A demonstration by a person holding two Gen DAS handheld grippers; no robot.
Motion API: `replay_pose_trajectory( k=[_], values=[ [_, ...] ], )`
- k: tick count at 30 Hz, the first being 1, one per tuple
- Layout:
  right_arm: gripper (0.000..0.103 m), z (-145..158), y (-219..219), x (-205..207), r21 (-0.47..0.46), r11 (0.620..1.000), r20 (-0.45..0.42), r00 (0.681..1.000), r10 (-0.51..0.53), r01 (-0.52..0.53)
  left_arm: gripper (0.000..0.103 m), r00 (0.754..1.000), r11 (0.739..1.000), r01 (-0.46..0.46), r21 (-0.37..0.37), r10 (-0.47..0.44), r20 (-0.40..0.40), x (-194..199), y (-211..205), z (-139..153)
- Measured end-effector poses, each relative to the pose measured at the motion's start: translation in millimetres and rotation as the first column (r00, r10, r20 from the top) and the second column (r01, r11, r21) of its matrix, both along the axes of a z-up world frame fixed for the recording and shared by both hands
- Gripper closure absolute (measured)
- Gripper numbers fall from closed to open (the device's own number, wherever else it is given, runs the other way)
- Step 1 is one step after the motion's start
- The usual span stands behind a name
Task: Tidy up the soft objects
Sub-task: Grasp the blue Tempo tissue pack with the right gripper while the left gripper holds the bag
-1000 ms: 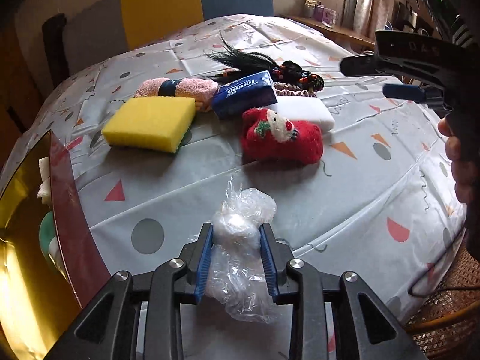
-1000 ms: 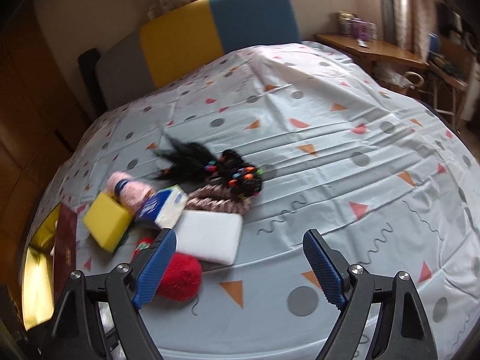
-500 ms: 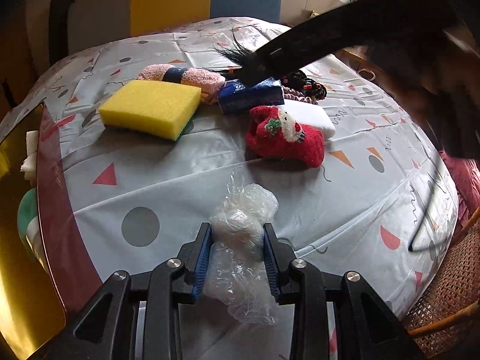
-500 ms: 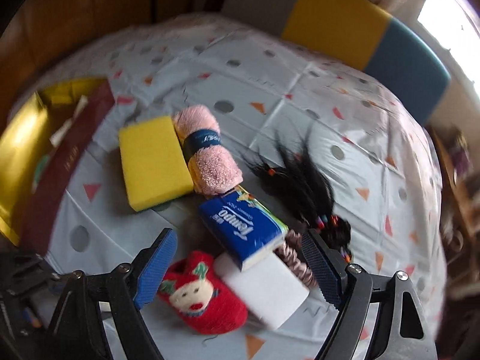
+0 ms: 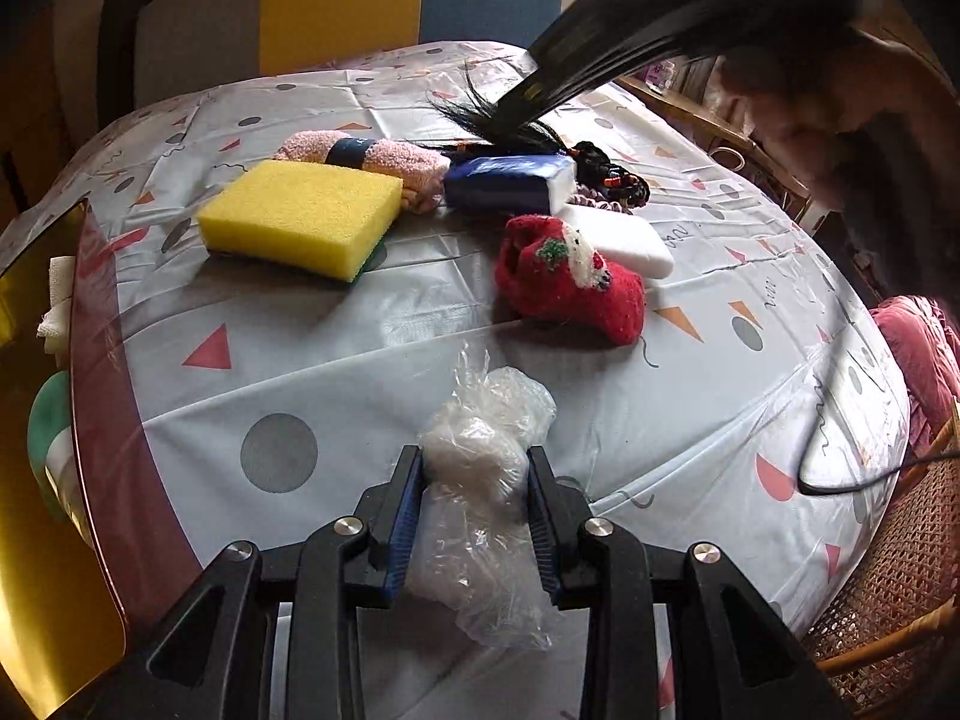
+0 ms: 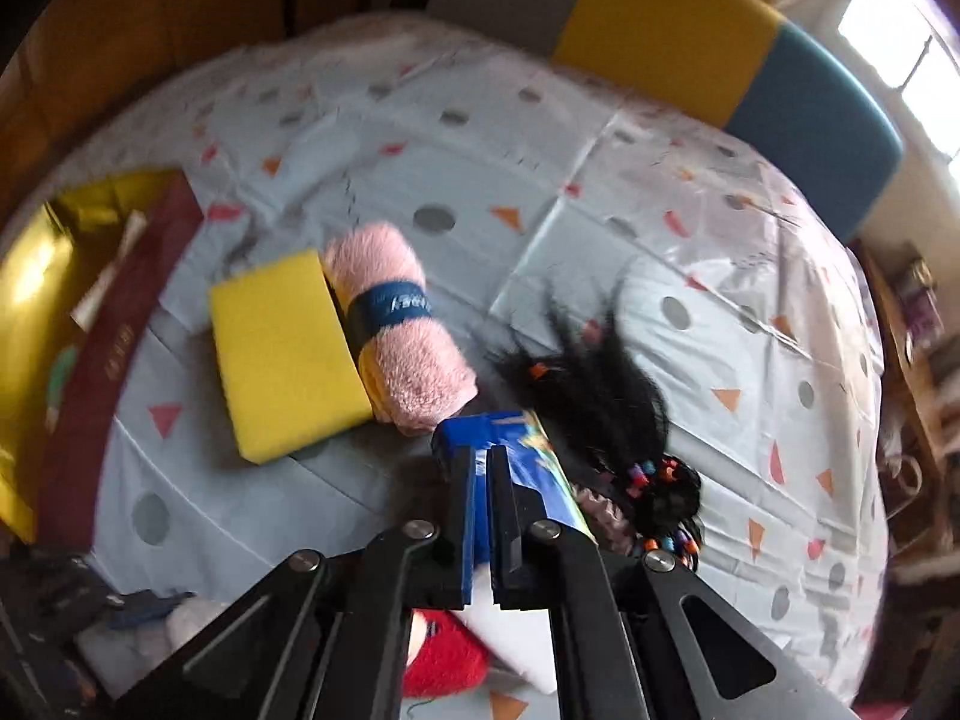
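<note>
Left wrist view: the table point(image 5: 372, 354), under a patterned plastic cover, carries a cluster of soft items at 12 o'clock from your left gripper point(image 5: 474, 468). The gold box point(image 5: 36, 540) sits at 9 o'clock. In order of size, the cluster holds the yellow sponge point(image 5: 300, 216), red sock point(image 5: 564, 282), pink towel roll point(image 5: 384, 159), white block point(image 5: 624, 237), tissue pack point(image 5: 510, 183) and black hair piece point(image 5: 606, 171).

Your left gripper's fingers pinch a crumpled plastic bag point(image 5: 486, 450). The film is slick and hangs loose below the fingers, so it may slip out or snag on the box rim.

In the right wrist view, your right gripper point(image 6: 480, 462) has its fingers nearly pressed together on the tissue pack's edge point(image 6: 504, 450). This shallow pinch may let the pack tear or swing. The hair piece point(image 6: 594, 396) touches the pack at 2 o'clock and may drag along.
</note>
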State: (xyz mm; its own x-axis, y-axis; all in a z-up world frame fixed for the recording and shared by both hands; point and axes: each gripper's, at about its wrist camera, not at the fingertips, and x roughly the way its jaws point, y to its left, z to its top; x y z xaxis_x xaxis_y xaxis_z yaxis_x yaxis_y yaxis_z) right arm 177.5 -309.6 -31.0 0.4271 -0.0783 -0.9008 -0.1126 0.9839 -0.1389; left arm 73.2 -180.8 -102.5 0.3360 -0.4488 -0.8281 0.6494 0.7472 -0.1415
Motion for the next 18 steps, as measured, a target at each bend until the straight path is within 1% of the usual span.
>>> replay_pose_trajectory(
  k=[3,4,5,6,7,8,10,12,14,15,17,18],
  values=[
    [0.100,15.8,-11.4,-24.6,0.053,0.997,0.034,0.998,-0.050,0.048,0.070,1.000,1.000,-0.008,0.007,0.008,0.001,-2.7,0.9,1.5],
    [0.095,17.6,-16.7,-29.6,0.072,0.995,0.039,0.996,-0.075,0.072,0.070,1.000,1.000,-0.012,0.012,0.012,0.002,-3.4,1.0,2.0],
    [0.079,17.6,-23.4,-32.6,0.085,0.992,0.031,0.995,-0.100,0.097,0.070,1.000,1.000,-0.016,0.014,0.016,0.002,-3.8,1.5,2.3],
    [0.067,16.0,-27.9,-33.0,0.078,0.990,0.030,0.992,-0.119,0.117,0.070,1.000,1.000,-0.020,0.014,0.020,0.002,-3.3,2.3,2.2],
    [0.046,12.9,-31.0,-32.7,0.072,0.989,0.031,0.991,-0.132,0.130,0.070,1.000,1.000,-0.022,0.015,0.022,0.003,-3.3,3.4,2.2],
    [0.042,8.1,-34.1,-30.0,0.078,0.988,0.022,0.991,-0.135,0.133,0.070,1.000,1.000,-0.024,0.015,0.024,0.004,-2.6,4.0,2.3],
    [0.040,2.3,-34.6,-23.4,0.094,0.987,0.002,0.991,-0.130,0.130,0.070,1.000,1.000,-0.027,0.013,0.027,0.001,-2.5,5.7,2.3],
    [0.033,-1.8,-29.9,-14.7,0.077,0.991,-0.008,0.994,-0.111,0.111,0.070,1.000,1.000,-0.025,0.015,0.025,0.003,-2.8,5.7,2.2],
    [0.025,-9.8,-24.9,-0.9,0.072,0.994,-0.048,0.996,-0.075,0.078,0.070,1.000,1.000,-0.024,0.013,0.024,0.005,-3.0,6.1,1.8],
    [0.023,-13.9,-21.8,5.1,0.068,0.996,-0.072,0.996,-0.052,0.056,0.070,1.000,1.000,-0.025,0.009,0.025,0.003,-2.5,6.6,1.7],
    [0.019,-23.6,-15.0,15.4,0.028,0.999,-0.107,0.994,-0.020,0.023,0.070,1.000,1.000,-0.028,0.005,0.028,-0.001,-2.3,6.9,1.5],
    [0.018,-31.6,-11.5,23.2,0.002,1.000,-0.138,0.990,-0.007,0.007,0.070,1.000,1.000,-0.028,0.005,0.028,-0.002,-2.2,6.8,1.4]
  ],
)
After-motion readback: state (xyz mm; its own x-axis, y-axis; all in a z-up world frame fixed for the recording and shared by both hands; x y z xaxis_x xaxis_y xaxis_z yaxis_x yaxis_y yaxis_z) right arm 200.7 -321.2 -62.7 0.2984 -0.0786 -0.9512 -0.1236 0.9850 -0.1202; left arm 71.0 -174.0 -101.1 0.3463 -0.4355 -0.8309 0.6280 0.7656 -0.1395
